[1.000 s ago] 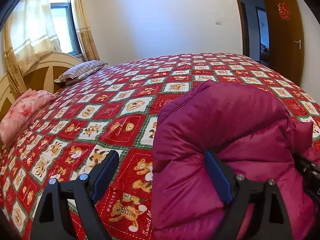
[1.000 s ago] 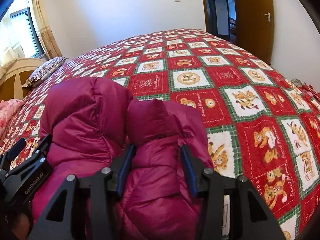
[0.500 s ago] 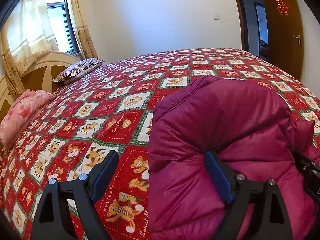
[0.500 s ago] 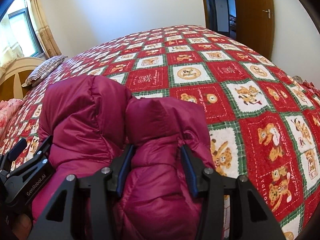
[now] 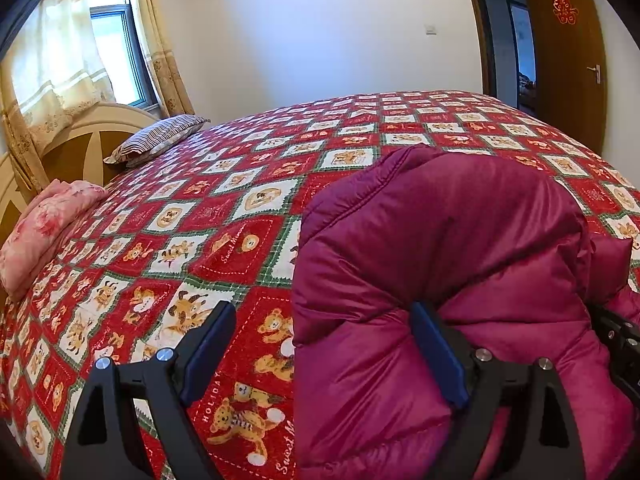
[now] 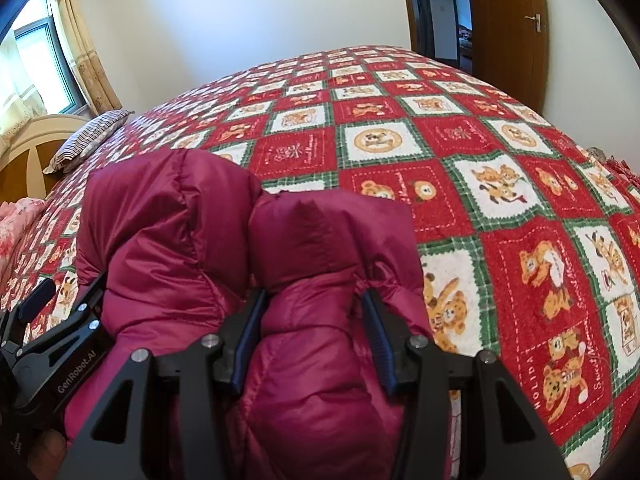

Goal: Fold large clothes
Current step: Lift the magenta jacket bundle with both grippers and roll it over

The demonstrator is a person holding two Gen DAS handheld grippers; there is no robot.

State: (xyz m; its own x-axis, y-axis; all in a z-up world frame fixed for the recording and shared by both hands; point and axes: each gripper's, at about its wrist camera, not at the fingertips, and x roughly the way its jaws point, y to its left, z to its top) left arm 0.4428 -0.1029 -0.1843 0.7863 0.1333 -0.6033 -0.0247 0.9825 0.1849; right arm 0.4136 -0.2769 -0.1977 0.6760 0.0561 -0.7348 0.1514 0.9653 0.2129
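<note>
A puffy magenta down jacket (image 5: 440, 248) lies bunched on the bed, also in the right wrist view (image 6: 320, 360). My left gripper (image 5: 320, 352) is wide open at the jacket's left edge: its right finger (image 5: 436, 352) presses into the fabric, its left finger (image 5: 208, 348) is over bare quilt. My right gripper (image 6: 312, 340) is shut on a thick fold of the jacket, which bulges up between its jaws. The left gripper's body (image 6: 60, 344) shows at the left of the right wrist view.
The bed has a red and green bear-patterned quilt (image 5: 240, 240) (image 6: 500, 200). A striped pillow (image 5: 156, 138) and a pink pillow (image 5: 44, 220) lie by the headboard on the left. An open wooden door (image 5: 560, 52) is at the far right.
Both views have crept slightly forward and the jacket's bulge sits a little higher and closer. The grips are unchanged.
</note>
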